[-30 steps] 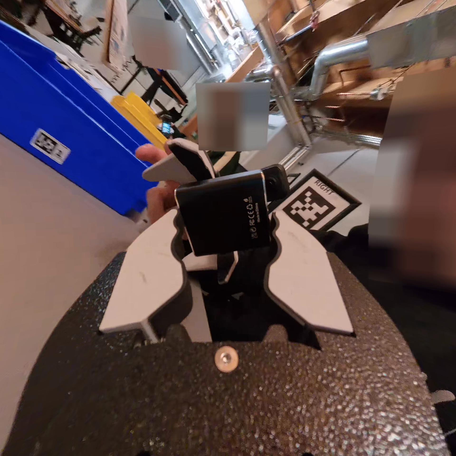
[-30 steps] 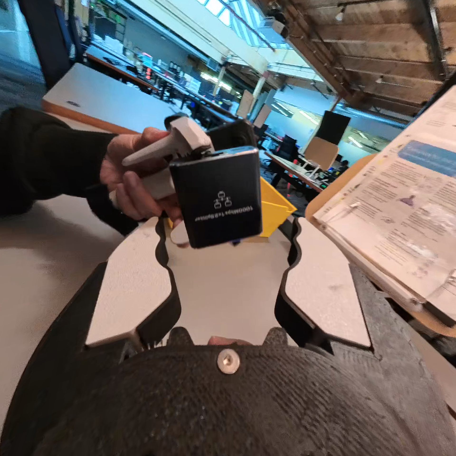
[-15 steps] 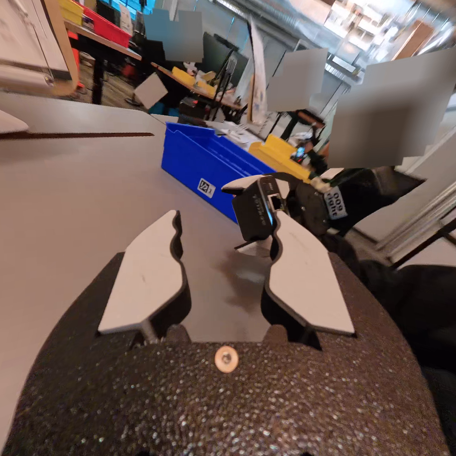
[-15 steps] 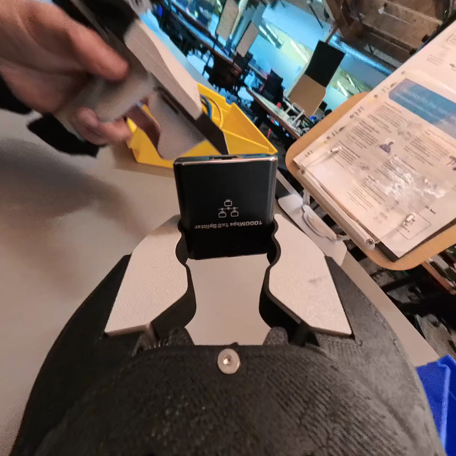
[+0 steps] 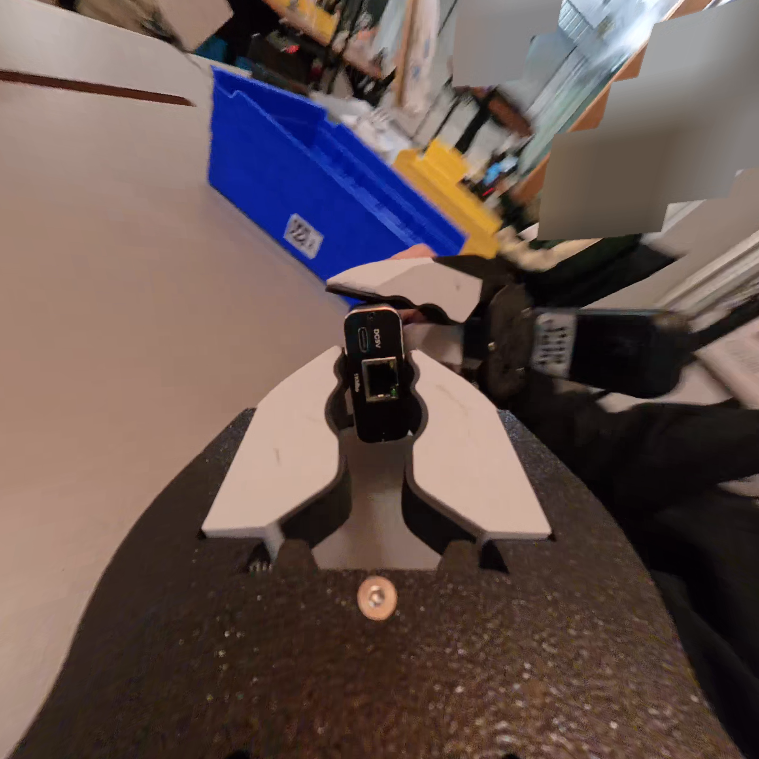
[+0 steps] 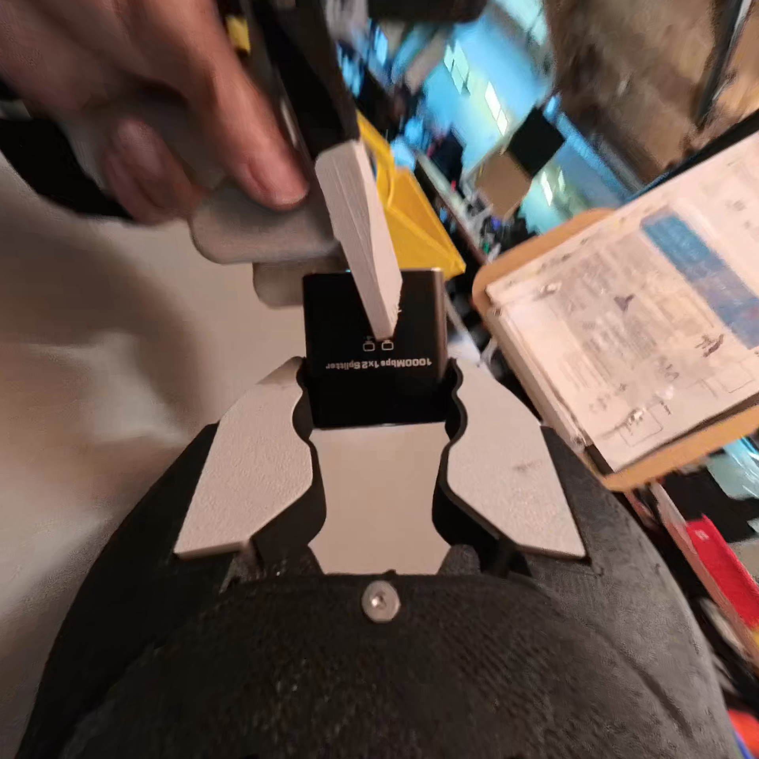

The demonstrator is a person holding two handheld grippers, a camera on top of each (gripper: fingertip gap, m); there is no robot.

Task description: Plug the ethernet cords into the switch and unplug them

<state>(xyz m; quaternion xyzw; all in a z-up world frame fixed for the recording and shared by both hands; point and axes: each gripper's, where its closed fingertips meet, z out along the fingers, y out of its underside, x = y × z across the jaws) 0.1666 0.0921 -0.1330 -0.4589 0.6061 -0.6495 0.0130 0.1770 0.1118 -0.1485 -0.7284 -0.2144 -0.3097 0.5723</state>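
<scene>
The switch (image 5: 376,394) is a small black box held in the air over the grey table (image 5: 102,287). Its end face with one network port and a smaller socket faces the left wrist camera. My left gripper (image 5: 376,353) is shut on its two flat faces. My right gripper (image 6: 376,363) is shut on its narrow sides, with its printed top face (image 6: 415,312) towards the right camera. One left finger (image 6: 361,238) lies across that face. One right finger (image 5: 406,283) shows above the switch. I cannot make out any ethernet cords.
A blue bin (image 5: 312,172) and a yellow bin (image 5: 447,185) stand on the table beyond the switch. A clipboard with papers (image 6: 636,328) leans at the right. A person's hand (image 6: 164,102) holds the left gripper. Both views are motion-blurred.
A second ago only my left gripper held the switch. Then the right gripper shut on it and the left let go. Now the left has shut on it again, so both hold it.
</scene>
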